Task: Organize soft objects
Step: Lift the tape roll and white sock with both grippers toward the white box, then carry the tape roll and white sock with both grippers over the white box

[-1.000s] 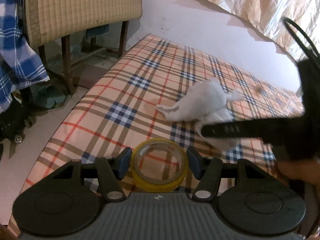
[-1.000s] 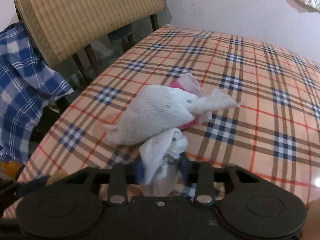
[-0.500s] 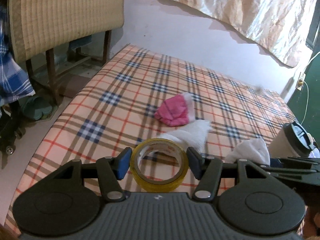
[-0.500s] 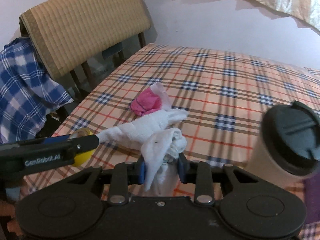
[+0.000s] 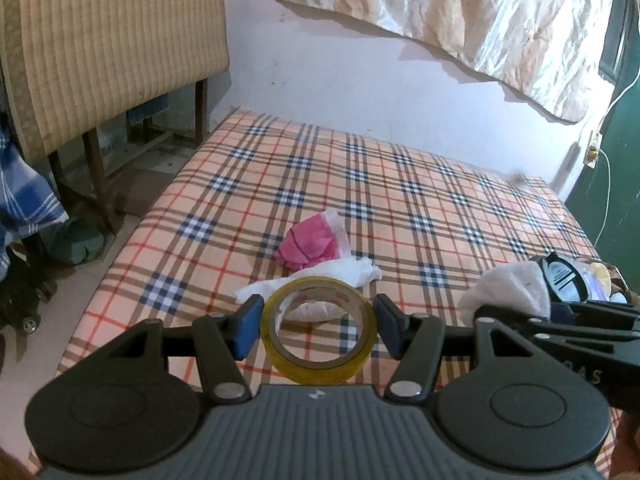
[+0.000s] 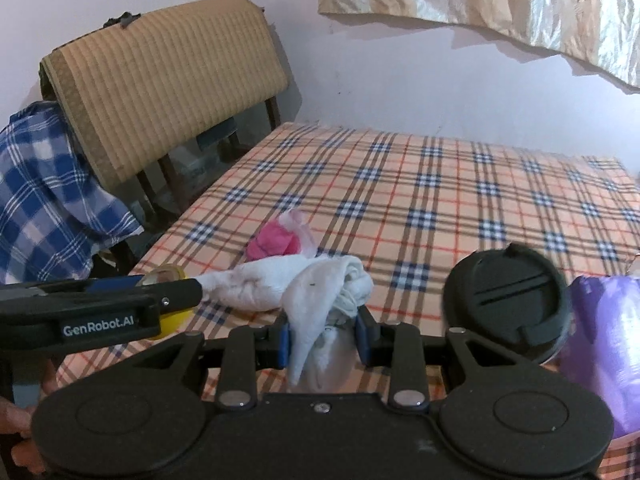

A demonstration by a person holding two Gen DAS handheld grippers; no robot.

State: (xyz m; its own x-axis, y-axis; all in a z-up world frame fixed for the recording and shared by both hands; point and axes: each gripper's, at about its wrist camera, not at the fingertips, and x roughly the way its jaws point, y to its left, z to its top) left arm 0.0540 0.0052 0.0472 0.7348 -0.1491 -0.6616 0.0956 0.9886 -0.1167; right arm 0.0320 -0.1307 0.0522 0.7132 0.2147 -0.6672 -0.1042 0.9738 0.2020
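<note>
White cloth (image 6: 320, 300) bunched, lifted; pink cloth (image 5: 310, 245) apparently crumpled on bedsheet.

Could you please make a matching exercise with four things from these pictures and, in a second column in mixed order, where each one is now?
Things:
1. yellow tape roll
2. white cloth bundle
3. pink cloth
4. blue checked cloth

Places:
A. lying on the plaid bed cover
B. between the right tongs
C. hanging beside the bed, by the chair
D. between the left tongs

Pairs: 1-D, 2-B, 3-A, 4-C
</note>
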